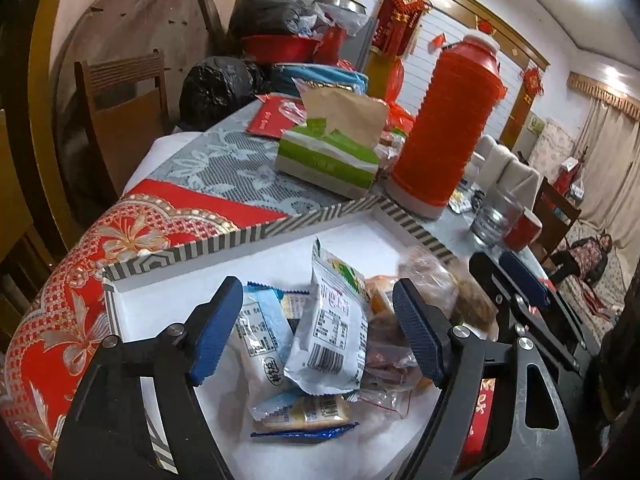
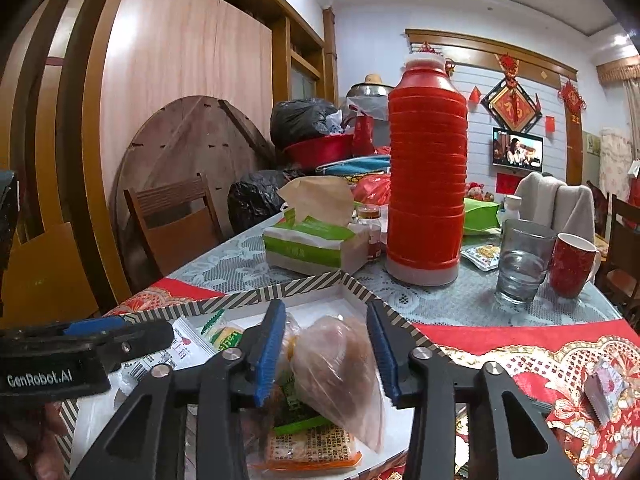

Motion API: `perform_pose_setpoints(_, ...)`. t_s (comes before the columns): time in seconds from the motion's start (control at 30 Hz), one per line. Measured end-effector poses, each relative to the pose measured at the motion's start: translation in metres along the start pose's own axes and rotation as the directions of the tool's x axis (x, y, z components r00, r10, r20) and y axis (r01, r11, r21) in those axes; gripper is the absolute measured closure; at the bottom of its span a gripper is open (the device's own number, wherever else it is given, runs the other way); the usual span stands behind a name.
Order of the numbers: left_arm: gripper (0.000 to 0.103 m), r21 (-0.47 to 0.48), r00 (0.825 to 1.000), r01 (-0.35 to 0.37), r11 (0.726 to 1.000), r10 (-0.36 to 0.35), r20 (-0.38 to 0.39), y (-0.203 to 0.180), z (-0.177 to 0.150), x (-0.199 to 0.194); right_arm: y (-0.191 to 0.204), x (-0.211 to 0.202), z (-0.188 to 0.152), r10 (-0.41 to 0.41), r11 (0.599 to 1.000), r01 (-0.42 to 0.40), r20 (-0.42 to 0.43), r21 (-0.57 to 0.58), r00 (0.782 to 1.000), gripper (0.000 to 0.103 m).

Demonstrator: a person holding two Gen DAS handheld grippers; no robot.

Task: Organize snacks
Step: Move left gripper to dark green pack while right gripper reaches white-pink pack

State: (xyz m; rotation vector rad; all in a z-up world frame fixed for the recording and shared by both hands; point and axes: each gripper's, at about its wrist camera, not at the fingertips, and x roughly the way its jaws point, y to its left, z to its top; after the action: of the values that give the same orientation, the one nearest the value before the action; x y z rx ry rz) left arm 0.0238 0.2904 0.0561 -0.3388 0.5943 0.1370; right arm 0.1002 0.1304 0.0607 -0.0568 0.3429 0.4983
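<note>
A white tray with a striped rim sits on the table and holds a pile of snack packets. In the left wrist view my left gripper is open above a white packet with a barcode and a blue-edged packet. In the right wrist view my right gripper is open, its jaws on either side of a clear bag of brownish food that lies over an orange packet. The left gripper also shows at the left of the right wrist view.
A tall red thermos stands just behind the tray, with a green tissue box to its left. A glass and a red mug stand to the right. A small packet lies on the red cloth. Black bags and chairs stand behind.
</note>
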Motion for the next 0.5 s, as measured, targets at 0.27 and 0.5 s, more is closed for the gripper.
perform_pose_setpoints(0.27,0.025,-0.056,0.995,0.074,0.996,-0.070,0.066,0.007,0.006,-0.013,-0.006,-0.020,0.009,-0.015,0.999,0.014,0.039,0.040,0.999,0.054)
perform_pose_setpoints(0.5,0.025,0.021,0.976,0.178,0.984,-0.179,0.123,-0.019,0.002,-0.027,-0.060,-0.061,0.029,0.019,0.987,-0.027,0.049,0.159,0.999,0.040)
